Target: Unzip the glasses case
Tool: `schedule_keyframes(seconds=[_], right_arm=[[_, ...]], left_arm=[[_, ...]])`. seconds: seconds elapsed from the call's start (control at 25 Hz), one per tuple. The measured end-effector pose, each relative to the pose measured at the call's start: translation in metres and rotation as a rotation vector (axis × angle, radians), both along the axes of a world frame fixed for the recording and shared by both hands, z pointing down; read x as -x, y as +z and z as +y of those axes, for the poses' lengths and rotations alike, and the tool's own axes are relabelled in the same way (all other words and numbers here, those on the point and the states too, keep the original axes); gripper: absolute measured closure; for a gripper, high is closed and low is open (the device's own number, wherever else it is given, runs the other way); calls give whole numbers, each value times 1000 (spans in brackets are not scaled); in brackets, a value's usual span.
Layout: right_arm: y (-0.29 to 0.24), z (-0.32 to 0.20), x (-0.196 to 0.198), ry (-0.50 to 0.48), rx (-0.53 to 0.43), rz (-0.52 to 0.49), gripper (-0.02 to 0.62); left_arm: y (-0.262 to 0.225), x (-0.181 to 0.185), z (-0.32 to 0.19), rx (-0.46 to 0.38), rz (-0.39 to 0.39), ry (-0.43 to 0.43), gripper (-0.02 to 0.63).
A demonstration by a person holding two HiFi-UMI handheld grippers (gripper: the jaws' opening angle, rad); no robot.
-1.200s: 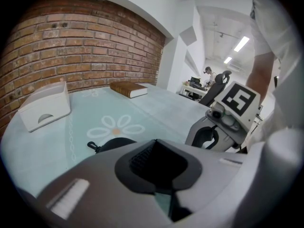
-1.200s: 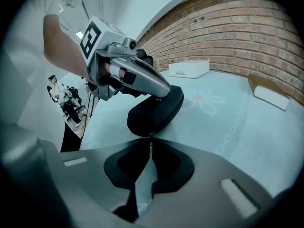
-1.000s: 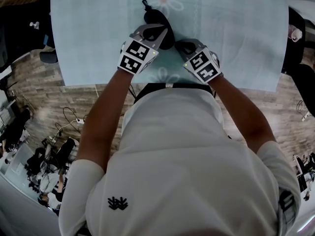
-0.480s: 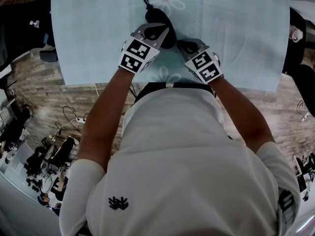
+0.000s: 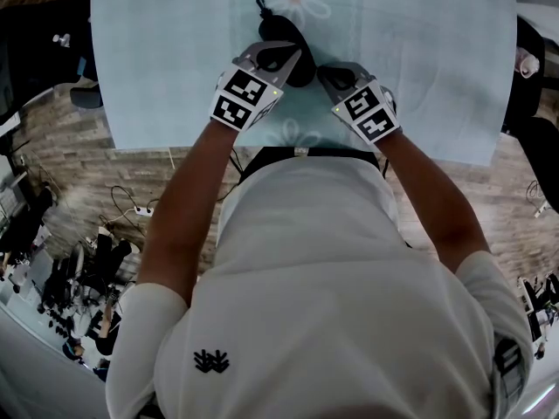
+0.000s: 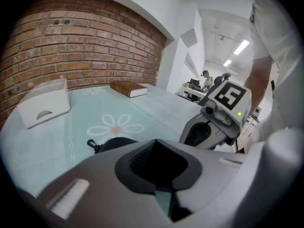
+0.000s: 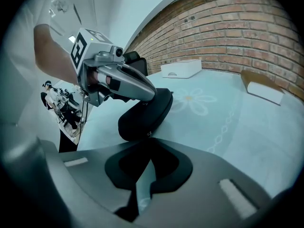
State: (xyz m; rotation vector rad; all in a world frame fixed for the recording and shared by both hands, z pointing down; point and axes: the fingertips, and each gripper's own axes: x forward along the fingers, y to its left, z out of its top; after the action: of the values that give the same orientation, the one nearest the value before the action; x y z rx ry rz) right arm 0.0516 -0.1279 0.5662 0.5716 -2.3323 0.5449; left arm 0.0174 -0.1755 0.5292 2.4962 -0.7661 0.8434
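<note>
A black zipped glasses case (image 5: 281,35) lies on the light blue flower-print cloth (image 5: 175,59), with a small clip (image 5: 259,7) at its far end. My left gripper (image 5: 281,57) is shut and its tips rest on top of the case (image 7: 142,115), as the right gripper view shows. In the left gripper view the case (image 6: 116,143) peeks out just beyond the closed jaws. My right gripper (image 5: 330,74) sits at the case's near right end, shut, only a thin slit of cloth showing between its jaws. I see nothing held in either.
A white holder (image 6: 43,101) and a brown book (image 6: 129,88) stand at the far side of the table by the brick wall. The table's front edge (image 5: 297,151) runs just behind both grippers. People and desks are in the room beyond.
The right gripper has shifted slightly to the right and away from me. The left gripper and the case have barely moved.
</note>
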Motion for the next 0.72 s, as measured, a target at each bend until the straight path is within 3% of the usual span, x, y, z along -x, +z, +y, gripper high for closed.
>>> schedule_keyframes(seconds=[0.72], right_arm=[[-4, -35, 4, -146, -53, 10, 598]], left_arm=[[-1, -1, -1, 15, 6, -17, 551]])
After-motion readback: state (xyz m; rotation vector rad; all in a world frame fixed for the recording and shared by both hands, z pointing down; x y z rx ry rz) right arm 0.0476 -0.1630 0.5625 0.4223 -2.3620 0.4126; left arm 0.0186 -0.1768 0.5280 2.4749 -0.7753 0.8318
